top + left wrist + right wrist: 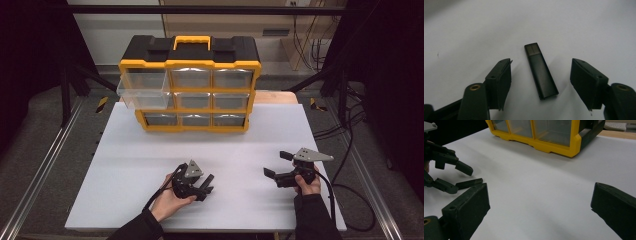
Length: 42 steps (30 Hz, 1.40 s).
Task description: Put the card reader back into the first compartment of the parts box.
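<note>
Left gripper (541,82) at near-left of white table (150,150), jaws apart either side of black USB stick (541,71), pads not touching it. Right gripper (276,165) near-right, jaws wide apart, nothing between.

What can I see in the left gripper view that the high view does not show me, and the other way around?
The left gripper view gives a close look at the black flash drive lying flat on the white table, between the left gripper jaws, which stand apart from it on both sides. The high view gives the yellow and black drawer organizer with its top left drawer pulled out, and the open right gripper. Both share the left gripper and the table.
</note>
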### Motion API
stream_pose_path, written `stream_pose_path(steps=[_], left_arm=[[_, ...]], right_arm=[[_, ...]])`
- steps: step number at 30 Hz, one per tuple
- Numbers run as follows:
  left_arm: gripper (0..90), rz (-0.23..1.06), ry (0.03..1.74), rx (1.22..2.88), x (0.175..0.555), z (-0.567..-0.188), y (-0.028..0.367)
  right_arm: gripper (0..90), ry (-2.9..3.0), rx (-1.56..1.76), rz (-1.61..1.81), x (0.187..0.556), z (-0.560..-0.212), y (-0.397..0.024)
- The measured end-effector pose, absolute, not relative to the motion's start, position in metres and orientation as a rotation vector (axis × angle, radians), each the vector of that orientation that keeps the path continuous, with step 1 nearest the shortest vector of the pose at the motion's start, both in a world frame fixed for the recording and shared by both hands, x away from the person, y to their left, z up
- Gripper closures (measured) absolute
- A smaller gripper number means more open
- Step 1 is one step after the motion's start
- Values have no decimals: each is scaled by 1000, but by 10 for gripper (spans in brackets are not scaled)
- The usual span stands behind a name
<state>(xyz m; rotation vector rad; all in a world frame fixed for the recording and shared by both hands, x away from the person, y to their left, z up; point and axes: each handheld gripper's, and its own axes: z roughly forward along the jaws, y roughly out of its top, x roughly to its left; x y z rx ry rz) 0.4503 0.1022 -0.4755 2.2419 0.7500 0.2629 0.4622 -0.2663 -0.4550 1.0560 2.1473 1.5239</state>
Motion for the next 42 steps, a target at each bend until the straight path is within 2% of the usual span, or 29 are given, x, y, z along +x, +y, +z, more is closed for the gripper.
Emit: stream_pose_path(steps=[10, 25, 42], left_arm=[[460, 283, 757, 2247, 450, -476, 100], [584, 281, 780, 2256, 449, -475, 99], [668, 277, 792, 2263, 448, -474, 98]], right_arm=[[21, 2148, 1058, 1525, 462, -455, -266], [21, 2145, 1058, 1527, 462, -455, -266], [22, 2143, 1055, 1527, 462, -455, -266]])
